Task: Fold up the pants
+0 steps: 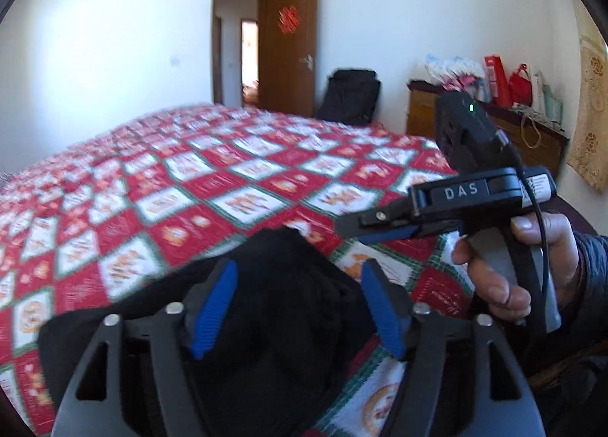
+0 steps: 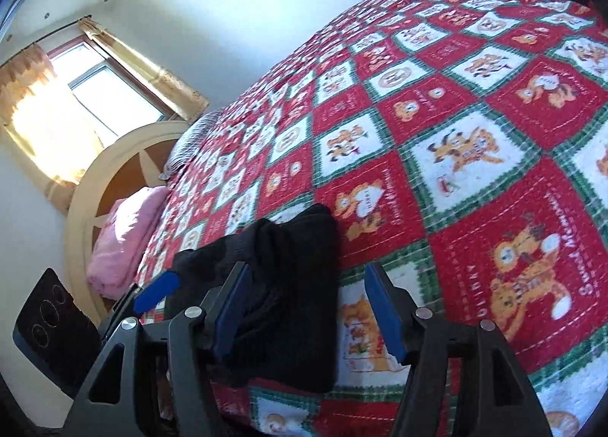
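Observation:
The black pants [image 1: 281, 285] lie bunched in a compact pile on the red, white and green quilt [image 1: 212, 186] near the bed's near edge. My left gripper [image 1: 300, 307] is open, its blue pads apart just above the pile, holding nothing. The right gripper shows in the left wrist view [image 1: 364, 224] to the right of the pile, held by a hand, its jaws seen side-on. In the right wrist view the pants [image 2: 288, 285] lie at lower left; my right gripper [image 2: 307, 307] is open over the pile's right edge and the quilt [image 2: 456, 155]. The left gripper's blue fingertip [image 2: 155, 292] shows at left.
A brown door [image 1: 288, 45] stands open at the far wall, with a black bag [image 1: 349, 95] beside it. A wooden dresser [image 1: 494, 125] with red bags stands at right. A pink pillow [image 2: 121, 239], a headboard [image 2: 98, 186] and a curtained window [image 2: 76, 95] lie at the bed's head.

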